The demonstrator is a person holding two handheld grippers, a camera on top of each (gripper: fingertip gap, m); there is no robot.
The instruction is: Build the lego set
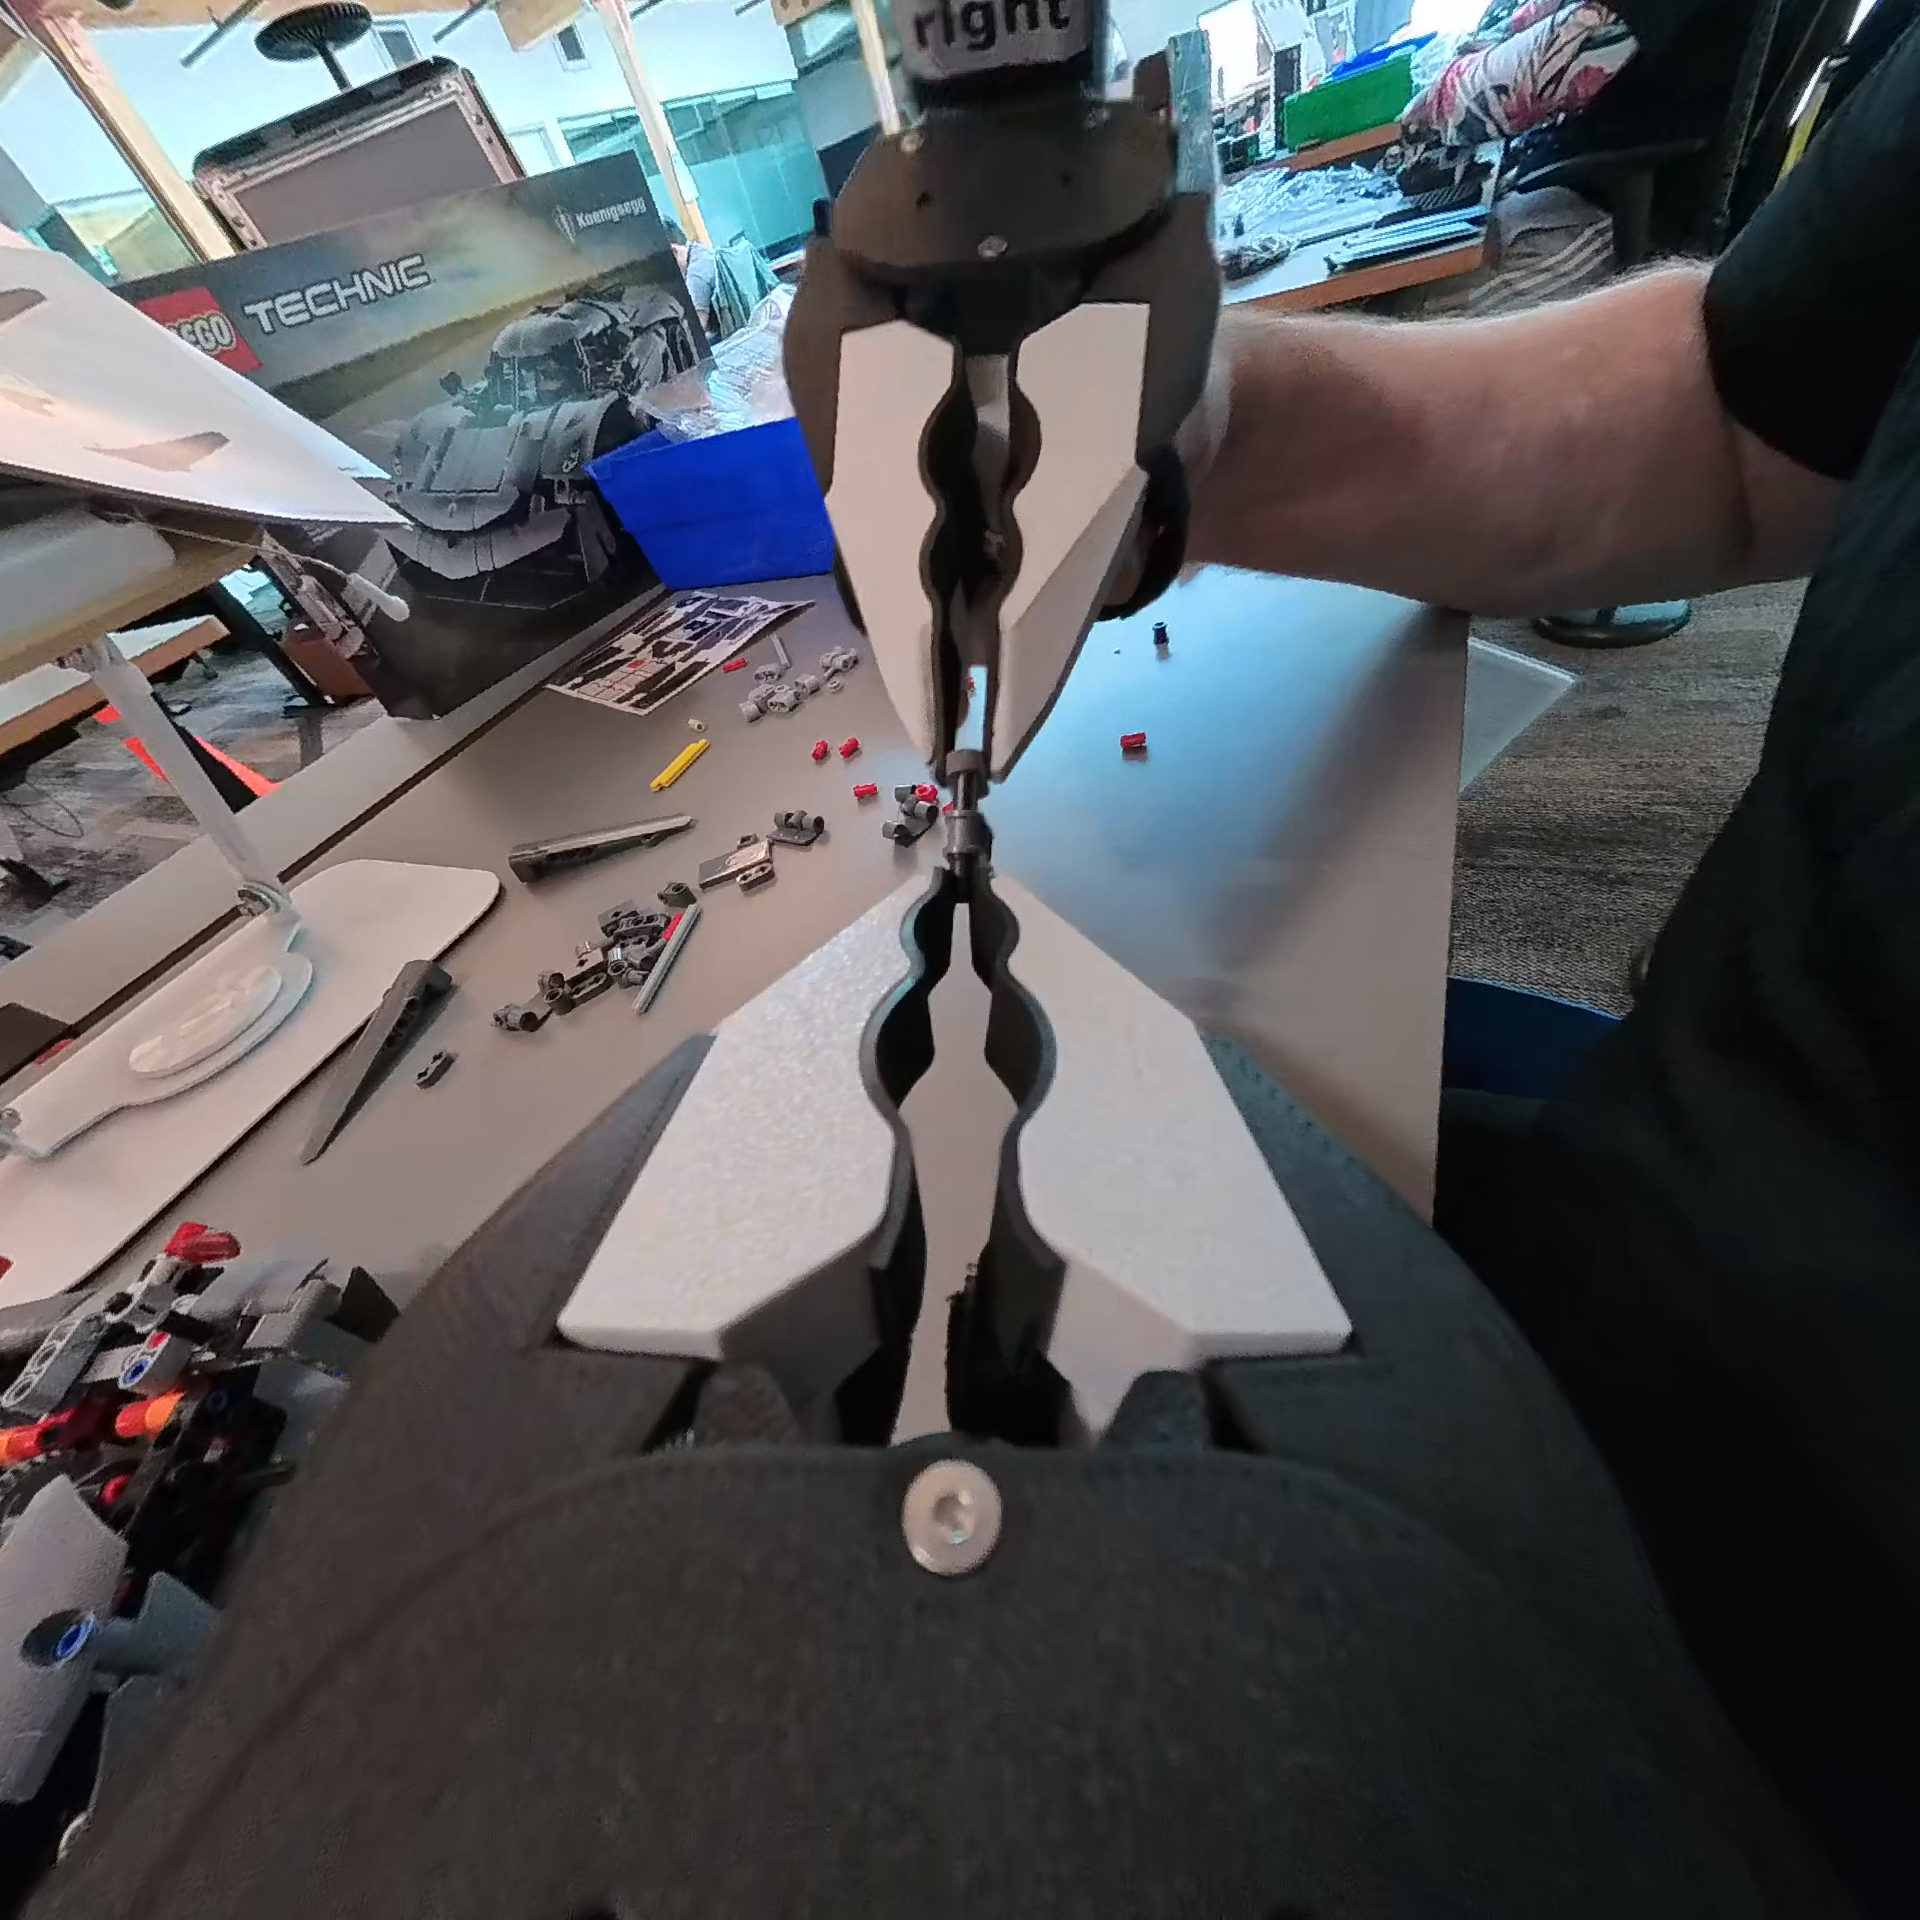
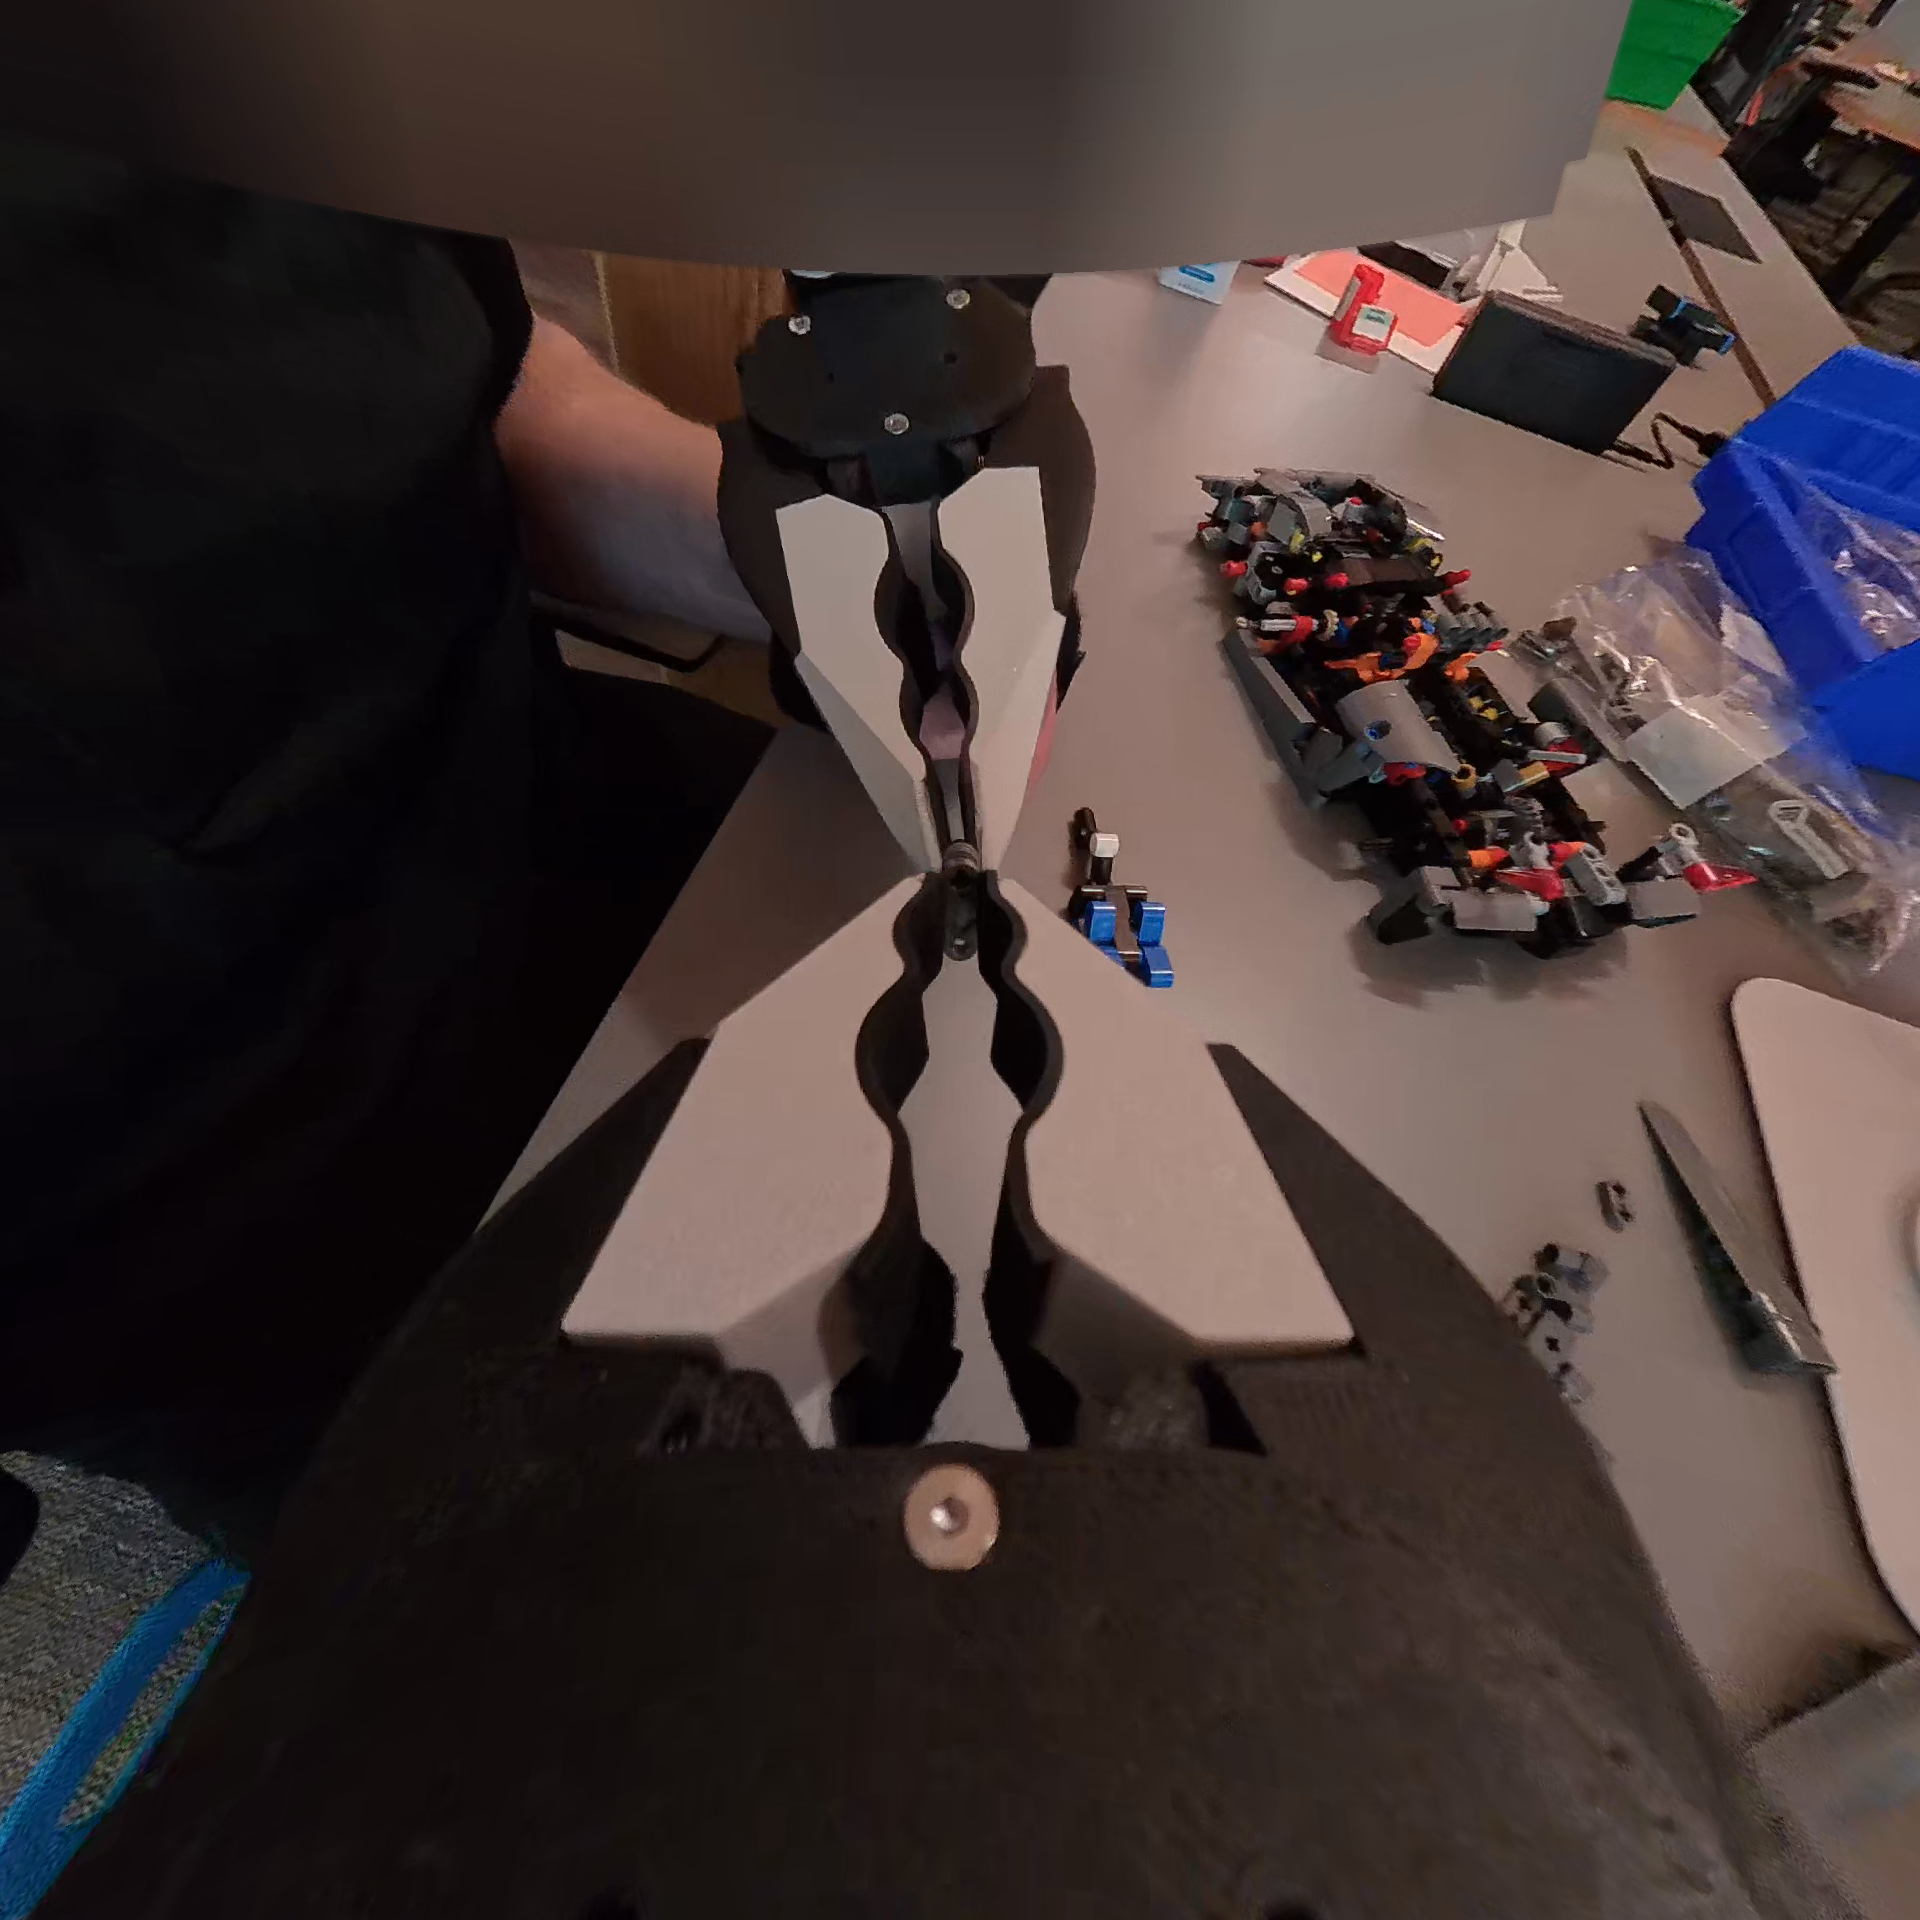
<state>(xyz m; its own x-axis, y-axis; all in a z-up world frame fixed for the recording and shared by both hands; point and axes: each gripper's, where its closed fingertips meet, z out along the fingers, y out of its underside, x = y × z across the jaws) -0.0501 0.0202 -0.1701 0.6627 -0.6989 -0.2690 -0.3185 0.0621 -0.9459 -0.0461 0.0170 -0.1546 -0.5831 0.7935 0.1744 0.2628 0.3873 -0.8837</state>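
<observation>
A small grey axle piece with bushes [image 1: 964, 823] is held in the air between both grippers, tip to tip. My left gripper [image 1: 964, 883] is shut on its near end. My right gripper [image 1: 961, 764] comes in from the top and is shut on its far end. In the right wrist view my right gripper [image 2: 958, 891] pinches the dark piece [image 2: 961, 925] and the left gripper [image 2: 952, 847] meets it from above. The partly built car chassis [image 2: 1455, 727] lies on the grey table [image 2: 1299, 1091] to the right, and shows at the lower left in the left wrist view [image 1: 125, 1351].
Loose grey parts [image 1: 613, 951], red pins [image 1: 836, 748], a yellow axle [image 1: 681, 764] and long dark beams [image 1: 374, 1049] lie on the table. A blue bin [image 1: 727, 499], the set's box [image 1: 468, 416], a sticker sheet [image 1: 675, 649], a white stand base [image 1: 260, 987], a small blue assembly [image 2: 1127, 925] and a parts bag [image 2: 1714, 707] are around. Only a small space, under 4 cm, lies between the two pairs of fingers.
</observation>
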